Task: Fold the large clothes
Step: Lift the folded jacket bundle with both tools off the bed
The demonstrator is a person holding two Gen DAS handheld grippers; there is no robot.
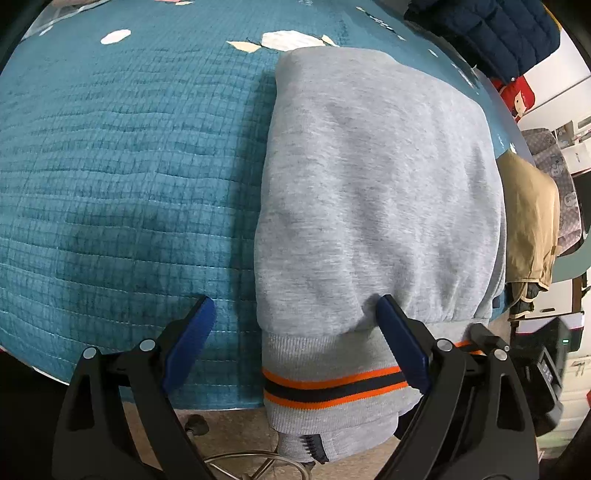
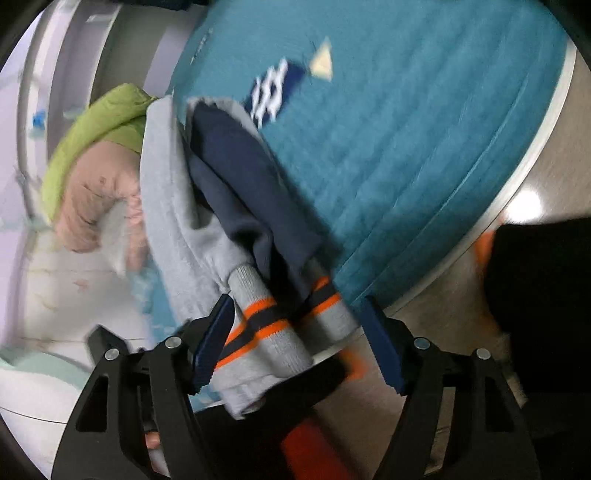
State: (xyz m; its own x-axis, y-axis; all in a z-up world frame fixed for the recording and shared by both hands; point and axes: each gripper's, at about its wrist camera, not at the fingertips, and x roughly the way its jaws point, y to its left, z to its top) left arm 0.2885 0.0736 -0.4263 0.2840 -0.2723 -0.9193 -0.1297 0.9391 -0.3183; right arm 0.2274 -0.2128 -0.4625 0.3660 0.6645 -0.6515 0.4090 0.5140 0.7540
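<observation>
A grey sweatshirt [image 1: 373,192] with an orange and navy striped hem [image 1: 332,384] lies folded on the teal quilted cover [image 1: 122,166], its hem hanging over the near edge. My left gripper [image 1: 295,343] is open above that edge, its right finger [image 1: 402,343] resting on the hem area, its left finger over the cover. In the blurred right wrist view, my right gripper [image 2: 295,339] is open around the bunched striped cuffs [image 2: 273,325] of the sweatshirt [image 2: 177,221], whose navy part [image 2: 251,192] shows. A hand in a pale glove [image 2: 96,199] holds the left gripper's handle.
A navy quilted jacket [image 1: 495,33] lies at the far right corner, a tan garment [image 1: 532,221] hangs off the right side, with a red doll [image 1: 517,98] behind. A chair base [image 1: 251,465] stands on the floor below. A green sleeve [image 2: 96,122] shows in the right wrist view.
</observation>
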